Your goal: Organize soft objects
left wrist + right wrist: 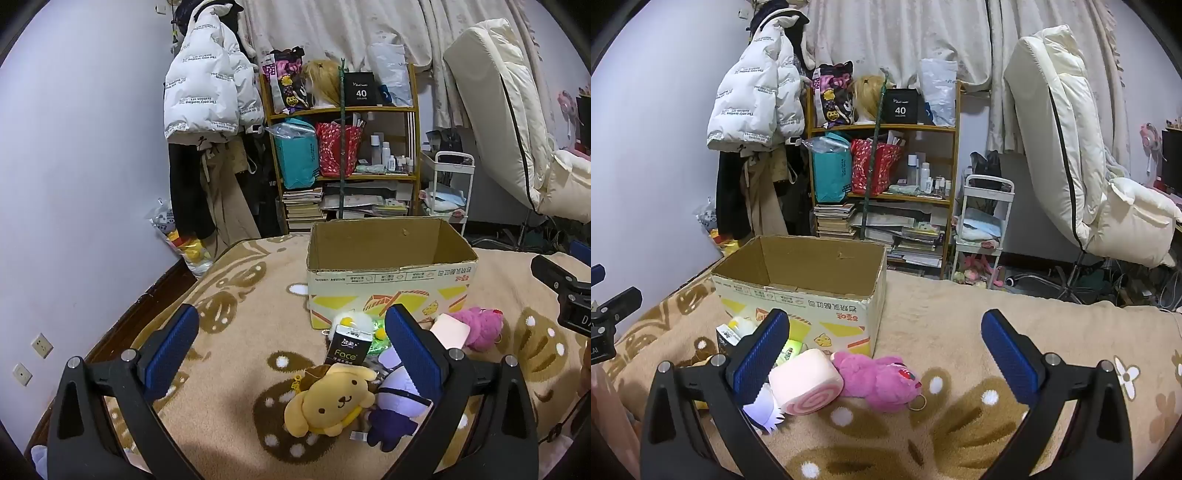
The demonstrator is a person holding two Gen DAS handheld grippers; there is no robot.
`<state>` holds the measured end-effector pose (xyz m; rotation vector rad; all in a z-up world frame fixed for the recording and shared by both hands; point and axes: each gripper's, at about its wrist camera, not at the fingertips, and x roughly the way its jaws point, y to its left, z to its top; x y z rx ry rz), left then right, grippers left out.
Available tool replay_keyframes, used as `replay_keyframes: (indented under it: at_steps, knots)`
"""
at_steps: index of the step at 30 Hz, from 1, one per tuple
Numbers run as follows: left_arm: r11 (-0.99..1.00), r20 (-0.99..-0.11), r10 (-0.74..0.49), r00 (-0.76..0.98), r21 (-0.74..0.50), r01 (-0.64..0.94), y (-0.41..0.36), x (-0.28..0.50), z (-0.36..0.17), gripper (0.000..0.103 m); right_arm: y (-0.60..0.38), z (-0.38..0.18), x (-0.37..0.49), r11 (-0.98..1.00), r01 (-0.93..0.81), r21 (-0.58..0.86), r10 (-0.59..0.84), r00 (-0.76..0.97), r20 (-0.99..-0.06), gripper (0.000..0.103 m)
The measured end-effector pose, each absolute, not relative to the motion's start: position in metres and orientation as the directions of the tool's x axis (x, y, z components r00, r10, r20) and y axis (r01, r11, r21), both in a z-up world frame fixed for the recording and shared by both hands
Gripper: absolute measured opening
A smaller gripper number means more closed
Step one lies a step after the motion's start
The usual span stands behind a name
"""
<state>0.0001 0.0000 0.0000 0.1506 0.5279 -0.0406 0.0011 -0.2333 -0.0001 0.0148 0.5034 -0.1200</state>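
Both grippers hang released and empty above the beige, brown-patterned fleece blanket [960, 332] on the bed: the left gripper [291, 347] with its jaws spread over the toy pile, the right gripper [886, 350] likewise spread wide. The soft things lie in a cluster just in front of the open brown cardboard box [388, 258], which looks empty as far as its inside shows. Nearest the left gripper is the yellow plush dog with floppy ears [332, 402], touching a purple plush doll [395, 406]; behind them stands a black tissue packet [347, 347]. The pink swirl-roll cushion [805, 384] and the fuzzy magenta plush bear [879, 380] lie side by side near the right gripper. A sound first pick, I judge, is the dog: come down over its round head, close on it alone, clear of the doll, then lift over the box's near wall.
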Motion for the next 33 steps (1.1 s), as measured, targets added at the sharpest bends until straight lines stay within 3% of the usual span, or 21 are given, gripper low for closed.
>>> replay_keyframes:
  at_steps: [33]
  knots:
    - [0.988, -0.501, 0.009, 0.865, 0.137, 0.069, -0.0044, 0.003, -0.0053, 0.1, -0.2331, -0.001, 0.0017, 0.993, 0.113, -0.015, -0.106, 0.866, -0.489, 0.103]
